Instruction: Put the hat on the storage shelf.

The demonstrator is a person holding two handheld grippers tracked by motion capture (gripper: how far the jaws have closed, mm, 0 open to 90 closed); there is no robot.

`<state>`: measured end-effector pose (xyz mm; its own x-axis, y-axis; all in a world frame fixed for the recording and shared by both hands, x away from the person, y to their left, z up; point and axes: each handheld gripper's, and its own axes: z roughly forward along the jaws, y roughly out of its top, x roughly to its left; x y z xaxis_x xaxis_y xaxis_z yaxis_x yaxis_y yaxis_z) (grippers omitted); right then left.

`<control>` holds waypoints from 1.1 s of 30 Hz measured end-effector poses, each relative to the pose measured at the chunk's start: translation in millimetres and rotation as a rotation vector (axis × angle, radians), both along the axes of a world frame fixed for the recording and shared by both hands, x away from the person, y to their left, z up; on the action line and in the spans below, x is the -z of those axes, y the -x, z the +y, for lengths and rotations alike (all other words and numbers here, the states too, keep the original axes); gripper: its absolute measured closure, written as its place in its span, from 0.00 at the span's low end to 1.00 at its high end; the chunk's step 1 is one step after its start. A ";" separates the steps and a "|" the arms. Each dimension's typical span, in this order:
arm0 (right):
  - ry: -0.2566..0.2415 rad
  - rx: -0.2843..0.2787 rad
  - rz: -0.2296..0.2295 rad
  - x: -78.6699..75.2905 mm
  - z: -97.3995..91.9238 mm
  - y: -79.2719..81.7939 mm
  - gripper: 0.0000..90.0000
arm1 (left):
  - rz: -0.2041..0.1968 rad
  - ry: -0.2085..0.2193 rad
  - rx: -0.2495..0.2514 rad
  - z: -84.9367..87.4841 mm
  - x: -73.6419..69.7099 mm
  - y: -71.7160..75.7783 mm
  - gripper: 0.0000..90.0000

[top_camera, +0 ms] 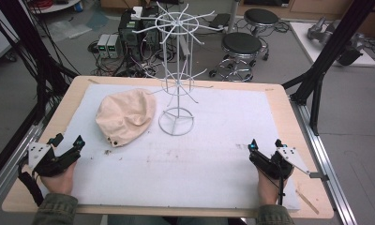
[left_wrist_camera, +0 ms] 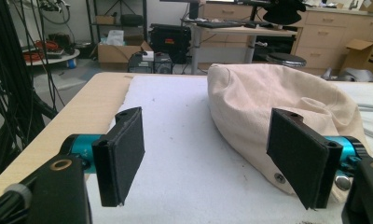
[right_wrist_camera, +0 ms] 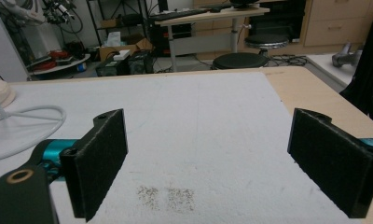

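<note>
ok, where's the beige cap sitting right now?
In the high view the beige cap lies on the white mat, left of centre, right beside the wire rack base and just ahead of the open left gripper.

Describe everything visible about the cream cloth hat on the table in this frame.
The cloth hat is cream, soft fabric with a creased, rounded crown, lying slumped on its side on the white mat. A small metal snap or rivet sits near its lower edge, toward the person. It lies left of the white wire rack, its right edge close to the rack's ring base; whether they touch cannot be told. In the left gripper view it lies ahead of the left gripper, whose jaws are open and clear of it.
</note>
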<state>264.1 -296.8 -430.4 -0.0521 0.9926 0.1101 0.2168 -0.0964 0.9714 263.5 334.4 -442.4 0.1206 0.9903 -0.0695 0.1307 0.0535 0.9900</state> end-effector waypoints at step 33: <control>-0.017 -0.001 0.022 1.8 -1.3 -2.7 0.12 | -0.011 0.016 -0.004 -3.8 -3.9 -4.2 0.30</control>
<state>266.8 -298.1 -432.2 -0.0507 0.9905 0.1279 0.2378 -0.1125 0.9648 267.7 330.6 -438.5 0.1177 0.9895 -0.0841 0.1194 0.0700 0.9904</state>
